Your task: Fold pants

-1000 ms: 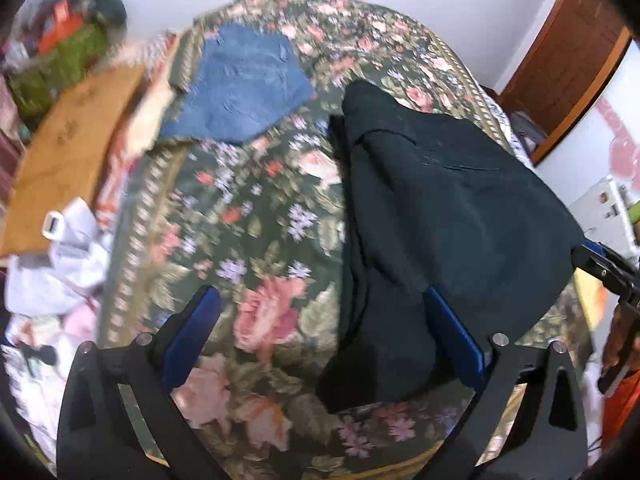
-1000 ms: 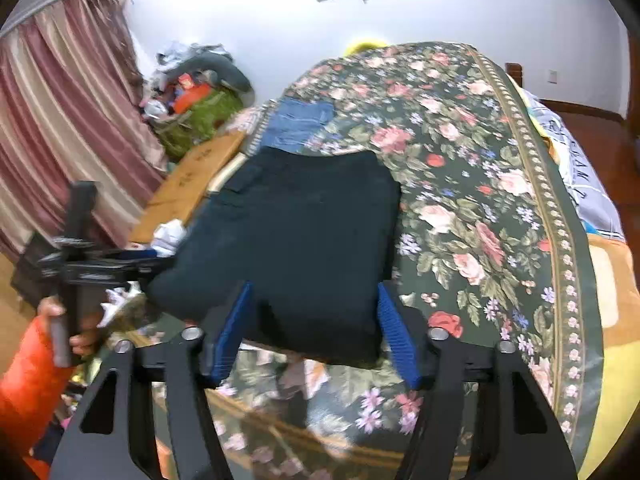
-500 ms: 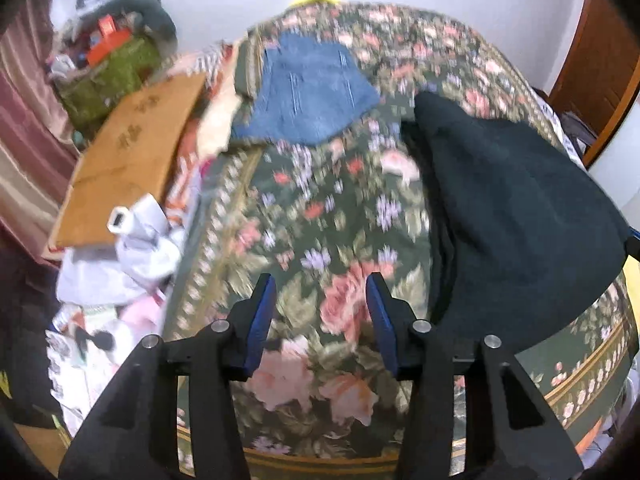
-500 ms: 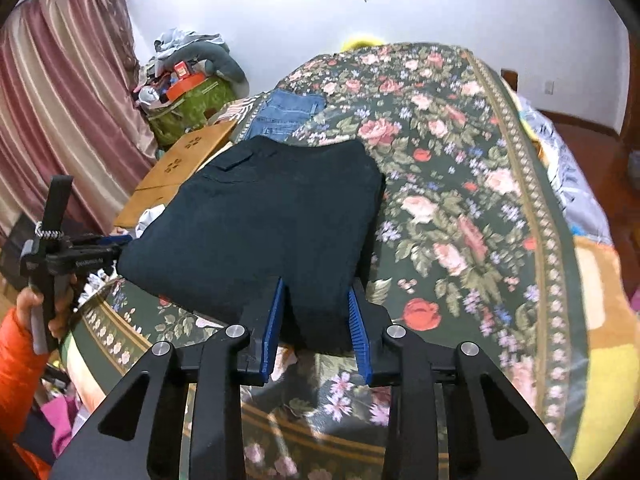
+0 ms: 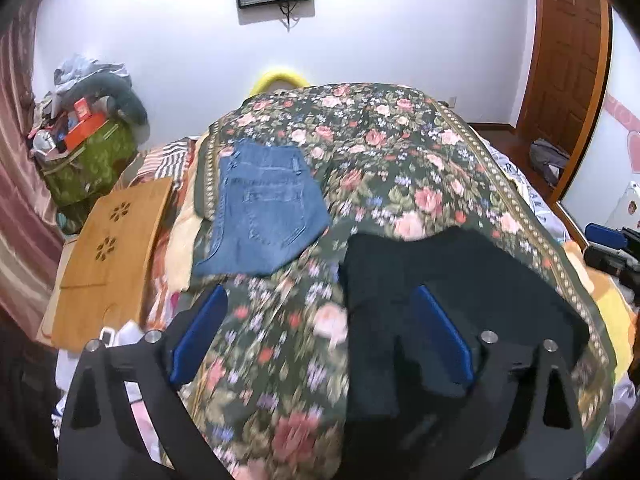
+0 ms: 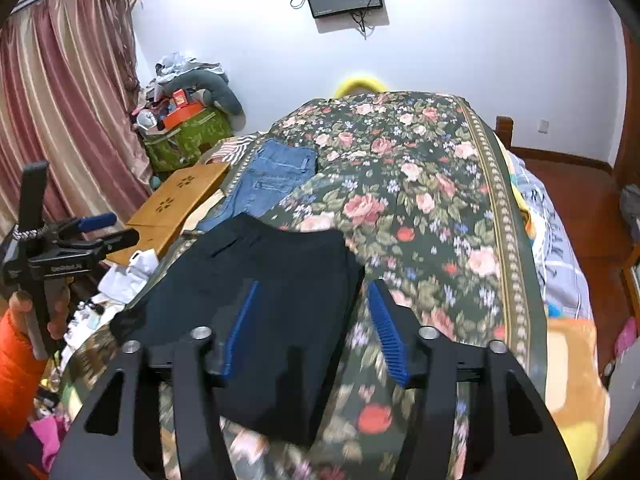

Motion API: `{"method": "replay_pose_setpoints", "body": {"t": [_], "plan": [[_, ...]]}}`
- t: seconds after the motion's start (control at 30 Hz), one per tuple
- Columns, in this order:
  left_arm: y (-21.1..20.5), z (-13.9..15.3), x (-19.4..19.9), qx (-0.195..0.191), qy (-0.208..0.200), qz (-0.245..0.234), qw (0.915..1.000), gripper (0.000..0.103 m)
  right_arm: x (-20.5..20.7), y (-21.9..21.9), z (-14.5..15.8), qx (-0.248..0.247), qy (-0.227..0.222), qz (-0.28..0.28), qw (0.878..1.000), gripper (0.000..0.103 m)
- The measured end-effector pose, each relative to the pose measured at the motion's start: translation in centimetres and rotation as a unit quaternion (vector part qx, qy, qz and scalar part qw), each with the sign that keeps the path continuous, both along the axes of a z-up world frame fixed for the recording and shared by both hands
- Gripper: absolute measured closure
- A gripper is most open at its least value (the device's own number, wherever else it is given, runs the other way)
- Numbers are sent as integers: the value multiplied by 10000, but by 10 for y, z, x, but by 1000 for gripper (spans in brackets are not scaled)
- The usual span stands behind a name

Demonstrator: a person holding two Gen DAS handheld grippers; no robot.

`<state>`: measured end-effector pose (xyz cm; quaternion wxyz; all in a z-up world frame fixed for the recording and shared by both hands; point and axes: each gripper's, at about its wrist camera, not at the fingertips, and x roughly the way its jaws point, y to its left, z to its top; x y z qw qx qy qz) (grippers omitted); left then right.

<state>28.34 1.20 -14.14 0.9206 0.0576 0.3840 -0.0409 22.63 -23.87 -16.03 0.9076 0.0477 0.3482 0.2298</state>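
Observation:
Folded black pants (image 5: 452,280) lie flat near the front edge of the floral bed (image 5: 380,152); they also show in the right wrist view (image 6: 256,280). My left gripper (image 5: 320,328) is open and empty, held above the bed with its right finger over the pants' left part. My right gripper (image 6: 312,328) is open and empty, held above the pants' right part. The left gripper also shows at the left of the right wrist view (image 6: 100,230). The right gripper's tip shows at the right edge of the left wrist view (image 5: 606,234).
Folded blue jeans (image 5: 260,212) lie farther back on the bed's left side. A wooden lap table (image 5: 112,248) leans beside the bed. Clutter and a green bag (image 5: 88,160) fill the left corner. A door (image 5: 568,60) is on the right.
Both grippers narrowed, then opened wide again, and both views tilted up and pulled back from the pants. The pants lie flat on the bed.

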Motion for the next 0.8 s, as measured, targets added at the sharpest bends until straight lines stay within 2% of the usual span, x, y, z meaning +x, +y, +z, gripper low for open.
{"method": "replay_pose_setpoints", "body": {"t": [0.03,0.17,0.33,0.43,0.5,0.57,0.6,0.63,0.73,0.8], "plan": [[-5,-2,12,-8,37,-63,10000,6,8,2,-2,-50,-31,-33,10000,30],[-19,-14,46,130,228,-198,9995,4,41,7,-14,-16,152,85,9998,30],[-31,-44,83,266,778,-295,9962,4,84,17,-42,-77,545,123,9984,31],[-30,-62,98,280,1015,-220,9942,4,102,21,-57,31,907,194,9957,45],[-27,-72,104,248,1134,-211,9930,5,111,26,-66,61,1113,345,9932,51],[-26,-81,106,292,1222,-243,9918,16,116,35,-75,-76,1230,554,9908,57],[-27,-86,107,337,1229,-265,9915,19,116,39,-80,-185,1267,648,9896,66],[-27,-90,106,399,1217,-304,9913,23,116,43,-84,-300,1269,705,9890,70],[-26,-99,106,566,1101,-282,9919,23,110,51,-90,-652,1029,766,9896,74],[-22,-102,108,479,1122,-217,9923,23,108,50,-91,-683,1002,728,9899,77]]}}
